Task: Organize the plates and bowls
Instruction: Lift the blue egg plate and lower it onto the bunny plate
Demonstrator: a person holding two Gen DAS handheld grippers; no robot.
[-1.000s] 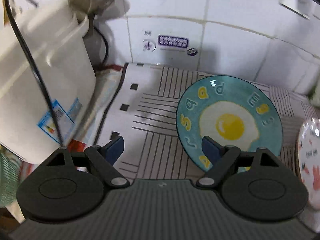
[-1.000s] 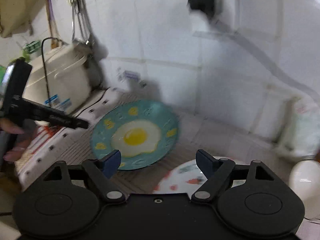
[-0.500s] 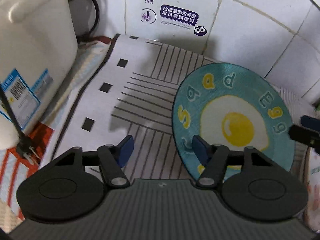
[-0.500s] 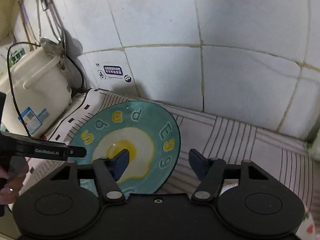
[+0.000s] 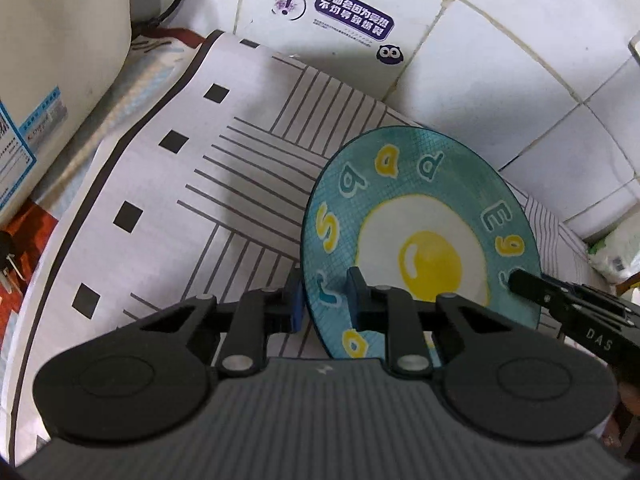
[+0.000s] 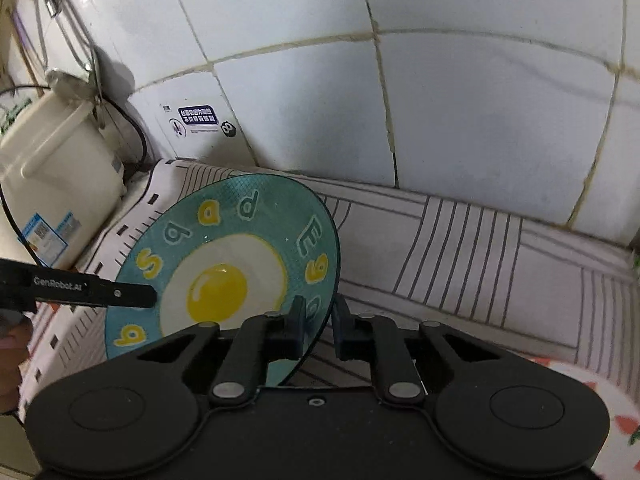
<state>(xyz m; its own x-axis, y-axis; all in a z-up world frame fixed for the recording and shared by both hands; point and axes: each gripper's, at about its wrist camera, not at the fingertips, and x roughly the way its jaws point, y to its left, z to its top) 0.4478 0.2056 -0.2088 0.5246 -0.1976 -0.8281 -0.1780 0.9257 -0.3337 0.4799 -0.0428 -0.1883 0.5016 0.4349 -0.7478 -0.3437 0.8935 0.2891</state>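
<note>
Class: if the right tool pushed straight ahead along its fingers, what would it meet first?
The right tool already straddles the teal egg plate rim; beyond that, probably the striped mat, then the tiled wall. Depth unclear.

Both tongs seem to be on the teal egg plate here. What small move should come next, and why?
Probably lift the plate straight up, both together. The left tongs pinch its left rim and the right tongs its right rim, so it looks secured, yet it is low over the striped mat.

Dim, cool indoor light on my views. Small glare spot on plate [image 5: 424,240] yolk. Soft shadow on wall tiles [image 6: 460,128] behind. Fisheye bends tile lines, corners vignette dark. My fingers sharp, edges smeared.
</note>
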